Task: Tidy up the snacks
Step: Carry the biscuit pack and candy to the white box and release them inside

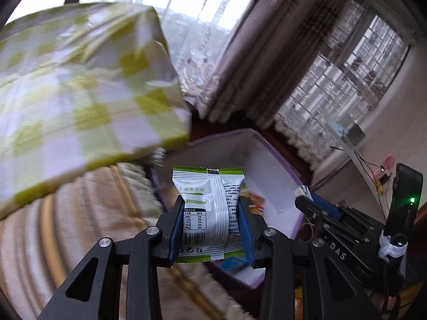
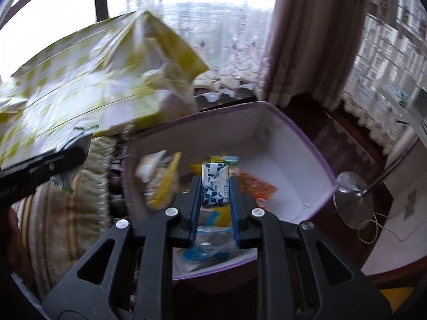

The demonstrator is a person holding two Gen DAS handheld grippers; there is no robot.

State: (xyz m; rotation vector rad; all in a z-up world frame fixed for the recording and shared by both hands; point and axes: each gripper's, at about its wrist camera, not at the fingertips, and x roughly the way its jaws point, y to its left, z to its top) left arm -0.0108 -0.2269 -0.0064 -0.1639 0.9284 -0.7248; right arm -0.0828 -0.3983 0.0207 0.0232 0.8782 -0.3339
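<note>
Curtained window (image 2: 213,13) behind a white, purple-rimmed rectangular box (image 2: 280,144) of snacks. Left gripper (image 1: 212,210) pinches a white-and-green sachet (image 1: 206,202). Right gripper (image 2: 214,186) pinches a blue-and-white wrapped block (image 2: 215,186).

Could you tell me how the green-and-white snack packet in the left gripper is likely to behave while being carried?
The snack packet is probably light and soft: a thin sealed wrapper. Its glossy film could slip. The left gripper clamps its middle, so the crimped ends may flop.

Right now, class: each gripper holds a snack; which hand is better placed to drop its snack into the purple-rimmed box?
Right, probably. The right gripper holds its blue-white packet over the box; the left gripper's green-white packet sits near the edge.
</note>
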